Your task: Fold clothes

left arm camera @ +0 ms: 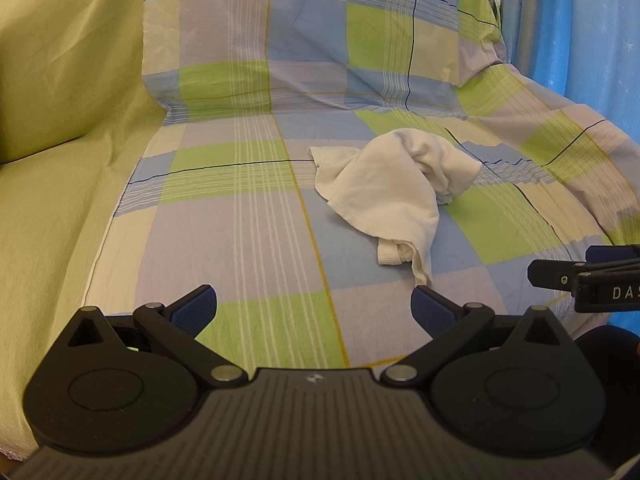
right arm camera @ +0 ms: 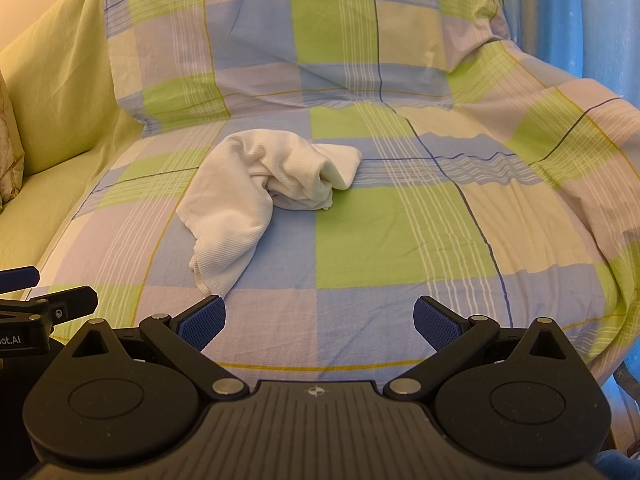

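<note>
A crumpled white garment [left arm camera: 394,188] lies unfolded on the checked sheet [left arm camera: 256,216] covering the sofa, toward the middle of the seat. The left gripper [left arm camera: 314,306] hovers near its closest hem, jaws spread wide and empty. The right gripper [right arm camera: 319,318] hovers to the garment's right, also spread wide, holding nothing.

I see one sofa [left arm camera: 60,208] under a plain green cover, a checked sheet [left arm camera: 248,216] of blue, green and cream draped over seat and backrest, lightly wrinkled, one crumpled white garment [left arm camera: 384,184] lying on the sheet mid-seat, unfolded, a loose end trailing toward me
</note>
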`<act>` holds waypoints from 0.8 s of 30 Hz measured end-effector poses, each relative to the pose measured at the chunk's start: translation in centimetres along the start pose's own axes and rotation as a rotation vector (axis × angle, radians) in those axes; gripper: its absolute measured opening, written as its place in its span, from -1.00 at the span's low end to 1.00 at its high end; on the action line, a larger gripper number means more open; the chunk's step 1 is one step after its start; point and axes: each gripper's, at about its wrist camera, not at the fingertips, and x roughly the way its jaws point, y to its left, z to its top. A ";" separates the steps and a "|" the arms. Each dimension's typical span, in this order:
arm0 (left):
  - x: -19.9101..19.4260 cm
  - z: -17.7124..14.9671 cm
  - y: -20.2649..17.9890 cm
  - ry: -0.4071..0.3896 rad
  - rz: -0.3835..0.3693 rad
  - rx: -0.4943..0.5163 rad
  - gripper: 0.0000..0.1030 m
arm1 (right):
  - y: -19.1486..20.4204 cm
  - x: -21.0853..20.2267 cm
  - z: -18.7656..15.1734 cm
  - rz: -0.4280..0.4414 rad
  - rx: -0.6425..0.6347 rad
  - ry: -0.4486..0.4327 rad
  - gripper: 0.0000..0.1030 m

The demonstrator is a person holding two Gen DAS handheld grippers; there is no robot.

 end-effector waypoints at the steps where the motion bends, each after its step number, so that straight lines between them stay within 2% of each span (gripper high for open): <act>1: 0.0 0.0 0.0 0.000 0.000 0.000 0.98 | 0.0 0.0 0.0 0.001 0.001 0.000 1.00; 17: 0.0 0.0 0.0 -0.008 -0.026 0.001 0.97 | -0.2 0.0 -0.1 0.004 0.007 0.000 1.00; 24: -0.1 0.4 0.3 0.000 -0.037 -0.004 0.97 | 0.0 -0.1 -0.1 -0.014 -0.028 -0.004 1.00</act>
